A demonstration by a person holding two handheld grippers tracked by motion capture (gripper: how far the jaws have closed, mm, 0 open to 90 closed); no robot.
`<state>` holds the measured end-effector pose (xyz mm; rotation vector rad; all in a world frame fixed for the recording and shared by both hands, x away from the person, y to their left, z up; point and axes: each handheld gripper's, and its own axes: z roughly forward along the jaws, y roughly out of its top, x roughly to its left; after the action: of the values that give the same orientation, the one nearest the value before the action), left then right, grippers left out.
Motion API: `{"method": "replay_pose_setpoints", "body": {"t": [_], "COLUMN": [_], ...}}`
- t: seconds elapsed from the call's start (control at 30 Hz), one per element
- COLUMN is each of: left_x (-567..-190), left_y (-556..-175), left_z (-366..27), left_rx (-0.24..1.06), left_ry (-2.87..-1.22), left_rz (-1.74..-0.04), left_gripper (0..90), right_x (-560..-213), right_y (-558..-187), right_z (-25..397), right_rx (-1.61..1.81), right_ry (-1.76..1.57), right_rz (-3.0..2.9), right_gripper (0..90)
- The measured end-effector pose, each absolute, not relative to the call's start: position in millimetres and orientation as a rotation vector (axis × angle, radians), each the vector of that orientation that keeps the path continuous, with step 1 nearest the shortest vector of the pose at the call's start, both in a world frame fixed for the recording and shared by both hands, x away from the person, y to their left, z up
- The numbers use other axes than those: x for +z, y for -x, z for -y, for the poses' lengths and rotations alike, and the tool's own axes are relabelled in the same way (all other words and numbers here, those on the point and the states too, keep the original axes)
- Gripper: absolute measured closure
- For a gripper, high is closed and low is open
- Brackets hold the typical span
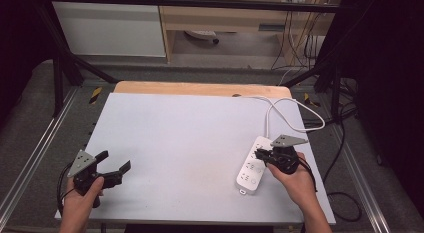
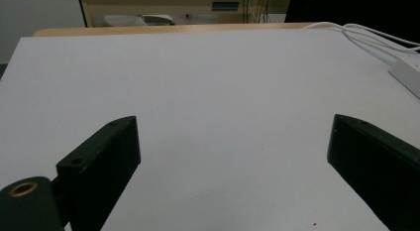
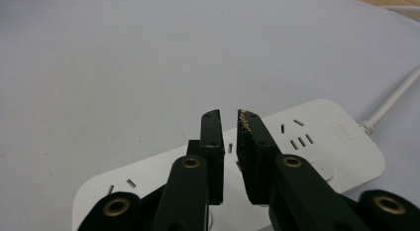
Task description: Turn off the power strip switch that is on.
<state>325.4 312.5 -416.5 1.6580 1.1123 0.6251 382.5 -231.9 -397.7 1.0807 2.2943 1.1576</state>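
**userA:** ok so what's the setup? From the high view I get a white table (image 1: 190, 143) with a wooden strip along its far edge, and a person's 2 hands coming in from 6 o'clock.

**userB:** yep. The left gripper (image 1: 115, 163) sits down at about 8 o'clock of the table, held in the left hand (image 1: 80, 203), jaws spread wide apart with nothing between them. In the left gripper view (image 2: 233, 156) it's just bare white table between the 2 black jaws.

**userA:** and the right one?

**userB:** The right gripper (image 1: 260, 154) is over at 4 o'clock, right hand (image 1: 295, 180) behind it, grey plate on top. It's right over the white power strip (image 1: 250, 168). In the right gripper view (image 3: 230, 137) the jaws are nearly together, only a thin slit left, nothing pinched in there. Whether the tips touch the power strip (image 3: 322, 142), can't tell.

**userA:** where does the strip lie exactly?

**userB:** Flat on the table near the right edge, long axis running roughly 7 to 1 o'clock. Its white cord (image 1: 280, 110) leaves the far end, loops toward 12 o'clock and heads off the back of the table. You can also catch a corner of the strip (image 2: 408, 75) at 2 o'clock in the left gripper view.
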Motion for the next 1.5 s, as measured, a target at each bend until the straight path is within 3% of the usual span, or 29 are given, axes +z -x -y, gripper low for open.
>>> {"method": "replay_pose_setpoints", "body": {"t": [1.5], "left_x": [-416], "left_y": [-325], "left_z": [-311], "left_rx": [0.636], "left_ry": [-1.67], "left_rz": [-1.106], "left_gripper": [5.9], "right_x": [-422], "right_y": [-384], "right_z": [246], "right_rx": [1.078], "right_ry": [-1.158], "right_rz": [-2.253], "right_gripper": [90.0]}}
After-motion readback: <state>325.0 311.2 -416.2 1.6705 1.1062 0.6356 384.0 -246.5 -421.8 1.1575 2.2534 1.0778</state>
